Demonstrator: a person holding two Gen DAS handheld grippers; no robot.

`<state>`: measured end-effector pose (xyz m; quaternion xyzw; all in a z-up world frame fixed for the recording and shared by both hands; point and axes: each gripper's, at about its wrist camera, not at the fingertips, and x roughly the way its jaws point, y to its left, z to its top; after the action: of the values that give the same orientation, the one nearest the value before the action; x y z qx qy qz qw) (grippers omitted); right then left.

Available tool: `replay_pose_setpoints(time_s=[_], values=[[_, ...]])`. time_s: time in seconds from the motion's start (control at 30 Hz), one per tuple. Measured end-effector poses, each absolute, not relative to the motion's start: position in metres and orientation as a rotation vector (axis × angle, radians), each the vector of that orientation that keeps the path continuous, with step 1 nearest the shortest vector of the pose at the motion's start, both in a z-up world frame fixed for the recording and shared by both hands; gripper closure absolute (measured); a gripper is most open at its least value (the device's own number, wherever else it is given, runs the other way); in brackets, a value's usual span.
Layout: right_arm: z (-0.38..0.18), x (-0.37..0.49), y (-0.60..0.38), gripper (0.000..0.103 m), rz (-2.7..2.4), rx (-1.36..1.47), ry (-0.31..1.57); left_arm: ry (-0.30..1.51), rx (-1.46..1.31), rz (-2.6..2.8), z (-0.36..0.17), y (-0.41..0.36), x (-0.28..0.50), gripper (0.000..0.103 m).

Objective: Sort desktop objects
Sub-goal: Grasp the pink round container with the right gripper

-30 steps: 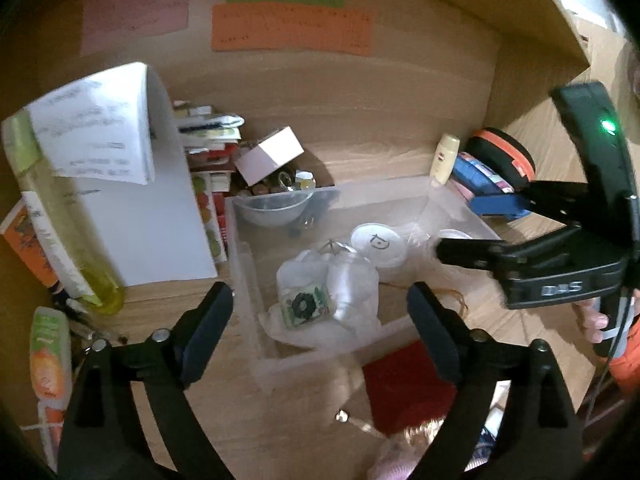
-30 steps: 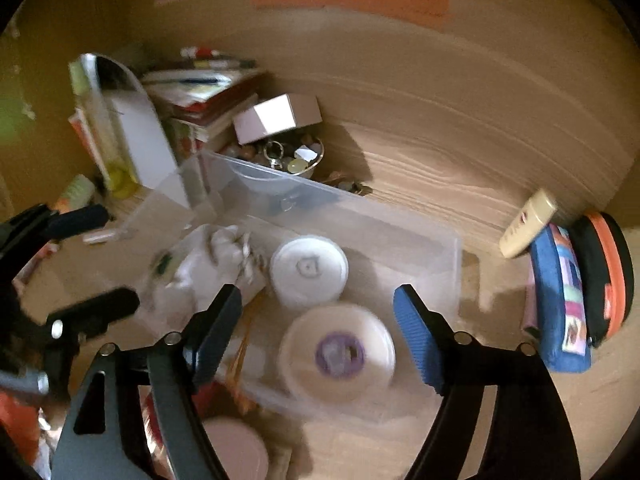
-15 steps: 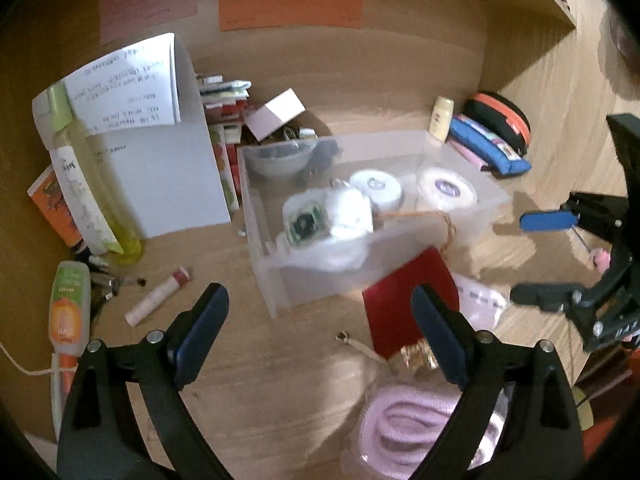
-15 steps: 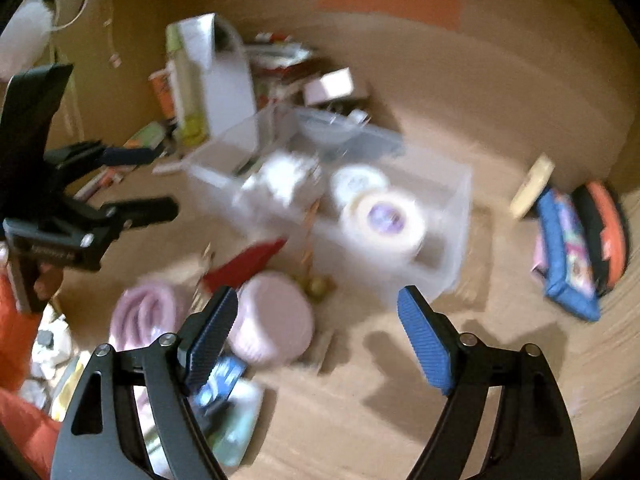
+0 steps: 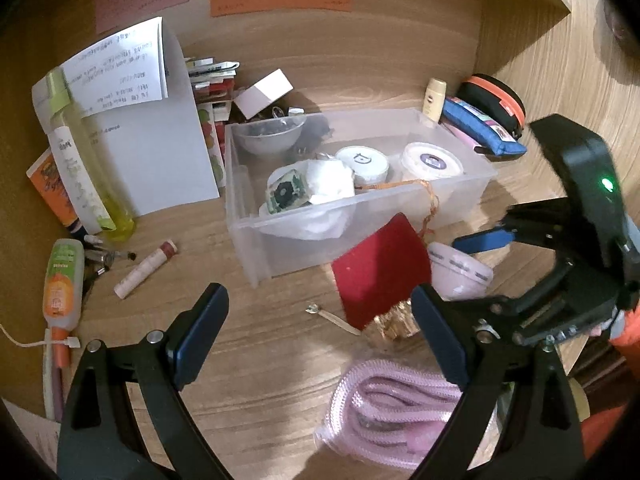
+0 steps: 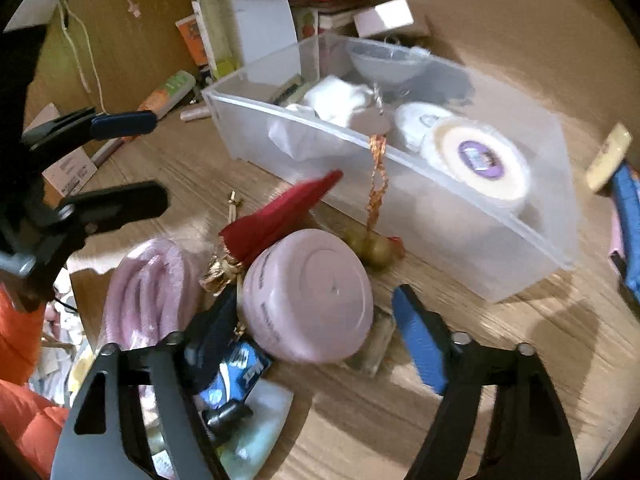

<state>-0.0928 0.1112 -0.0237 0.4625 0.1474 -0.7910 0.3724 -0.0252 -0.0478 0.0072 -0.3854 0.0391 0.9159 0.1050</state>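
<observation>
The pink jar [image 6: 308,296] sits on the counter [image 6: 500,360] just in front of the clear bin [image 6: 400,184], lying between the fingers of my right gripper [image 6: 316,320]. The jaws stand apart around it; the left finger looks close against its side and the right finger is clear of it, so nothing is clamped. I judge the step in hand to be picking this jar to drop it into the bin beside the two round white tubs [image 6: 476,160] already there. Next I need to center the jar between the fingers, close on its body, lift it clear of the front wall and carry it over an open spot in the bin.

My left gripper [image 5: 320,344] hovers over bare counter with its jaws wide apart and holds nothing; below it lies the coiled pink cord [image 5: 392,416].

Crowding the jar are a red pouch [image 6: 280,216] leaning against it, some gold foil trinkets [image 6: 220,272] at its left, and a gold cord [image 6: 376,176] trailing over the bin's front wall down to a brass-colored bell [image 6: 372,252] just behind it. These could snag or be dragged along when I lift. A blue-labelled packet [image 6: 236,372] lies under my left finger. Farther off, a lip balm tube [image 5: 144,268] and an orange bottle [image 5: 64,280] wait on the counter's left side.
</observation>
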Motion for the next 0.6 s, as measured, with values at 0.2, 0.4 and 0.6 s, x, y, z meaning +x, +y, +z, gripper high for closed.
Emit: replay_pose_setpoints(time_s=[0.2,0.4,0.6], values=[[-0.027,-0.098,0.114,0.040,-1.989,1.198,0.315,0.143,-1.162,2.666,0.002,-0.038,-0.029,0.009],[-0.011,-0.078,0.129,0.040,-2.063,1.117,0.350,0.171,-1.191,2.591,-0.007,-0.017,-0.042,0.009],[-0.004,-0.063,0.148,0.040,-2.143,1.096,0.420,0.165,-1.222,2.500,-0.013,0.006,-0.054,0.009]])
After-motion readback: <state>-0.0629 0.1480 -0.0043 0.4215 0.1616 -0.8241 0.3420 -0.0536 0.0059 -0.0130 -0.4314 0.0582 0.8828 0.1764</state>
